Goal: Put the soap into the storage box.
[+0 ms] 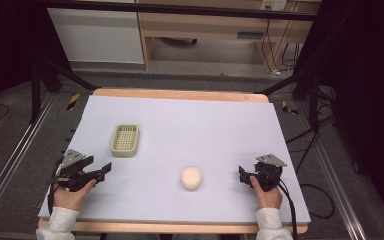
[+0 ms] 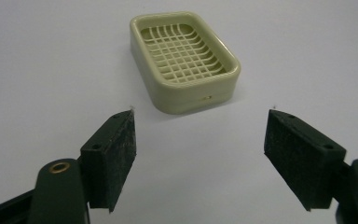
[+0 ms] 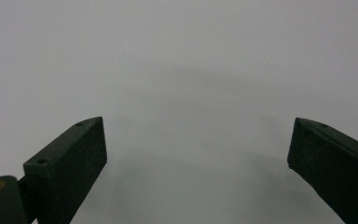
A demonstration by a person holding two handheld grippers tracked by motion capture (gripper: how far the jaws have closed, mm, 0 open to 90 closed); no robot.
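Observation:
A pale green soap dish with a grid bottom sits on the white table, left of the middle. In the left gripper view the soap dish lies empty, just ahead of the jaws. A cream round lump rests near the front centre. My left gripper is at the front left, pointing right; in its own view the left gripper is open with nothing between its pads. My right gripper is right of the lump, pointing toward it. Over bare table, the right gripper is open.
The table's wooden edge shows at the back. Black frame legs and cables stand on the floor at both sides. A wooden cabinet stands behind the table.

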